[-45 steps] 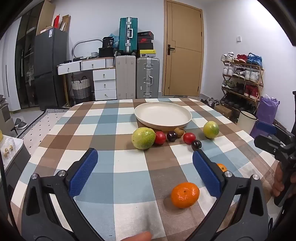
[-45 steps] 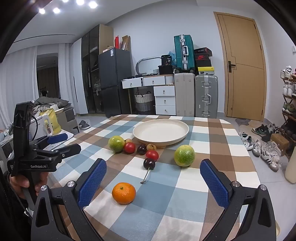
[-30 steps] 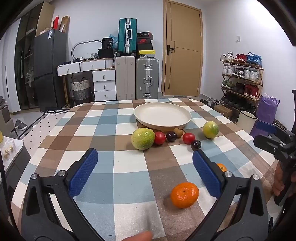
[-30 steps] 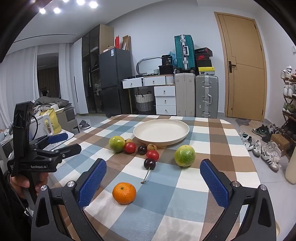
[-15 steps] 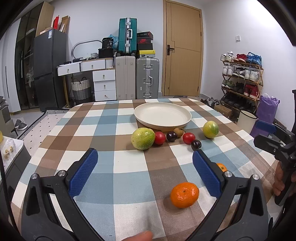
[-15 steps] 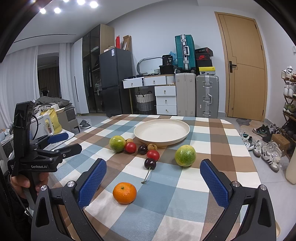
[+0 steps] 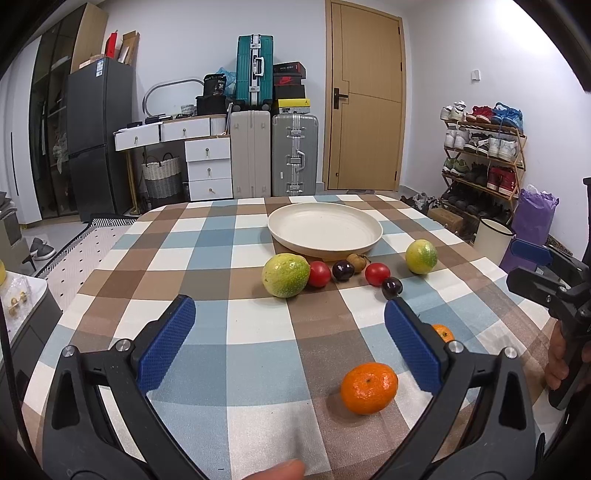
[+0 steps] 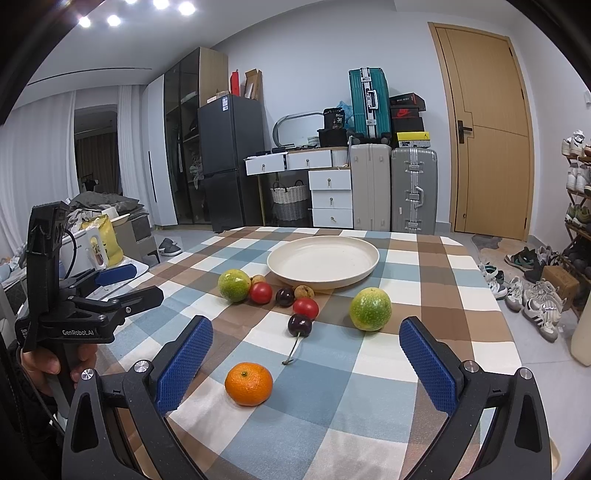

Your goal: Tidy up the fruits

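Pale walls close the room, with a wooden door (image 7: 365,99) at the back. Beside it stand two upright suitcases (image 7: 273,153) — a teal one (image 7: 255,68) stacked above — white drawers (image 7: 208,162), a woven basket (image 7: 162,177) and a dark fridge (image 7: 98,136). A shoe rack (image 7: 480,151) lines the right wall; ceiling spotlights (image 8: 162,4) glare overhead.

We're looking past our wide-open right hand-held gripper (image 8: 306,354) at a mandarin (image 8: 248,383) sitting on the checkered bench (image 8: 369,406), cherry (image 8: 299,325) just behind it, cream plate (image 8: 323,261) lying empty further back, left hand-held gripper (image 8: 127,282) hovering alongside.
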{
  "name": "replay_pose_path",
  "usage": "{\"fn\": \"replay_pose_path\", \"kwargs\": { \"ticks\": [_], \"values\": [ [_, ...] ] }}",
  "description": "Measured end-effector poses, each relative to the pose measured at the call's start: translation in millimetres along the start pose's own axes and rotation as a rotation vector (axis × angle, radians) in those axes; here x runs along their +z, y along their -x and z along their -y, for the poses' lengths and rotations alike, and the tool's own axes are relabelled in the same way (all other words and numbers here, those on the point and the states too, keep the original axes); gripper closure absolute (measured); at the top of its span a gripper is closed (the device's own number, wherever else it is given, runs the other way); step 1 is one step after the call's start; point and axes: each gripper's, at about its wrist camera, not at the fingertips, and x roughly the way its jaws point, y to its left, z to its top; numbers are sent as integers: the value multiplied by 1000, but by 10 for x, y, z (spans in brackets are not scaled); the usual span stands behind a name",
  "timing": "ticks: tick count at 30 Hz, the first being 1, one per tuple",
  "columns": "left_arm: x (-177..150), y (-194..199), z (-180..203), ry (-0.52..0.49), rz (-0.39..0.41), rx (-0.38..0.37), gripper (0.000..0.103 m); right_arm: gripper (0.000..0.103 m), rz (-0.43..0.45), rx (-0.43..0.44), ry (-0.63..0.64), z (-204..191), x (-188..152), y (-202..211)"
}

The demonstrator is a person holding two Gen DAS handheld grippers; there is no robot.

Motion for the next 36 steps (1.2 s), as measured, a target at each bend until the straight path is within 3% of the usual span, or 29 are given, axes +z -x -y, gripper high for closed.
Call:
{"fn": "replay_pose_path", "kwargs": {
  "ticks": [36],
  "values": [
    [-12, -63, -3, -9, -7, -8, 1, 0, -16, -12, -4, -7, -35, -36]
  ]
}}
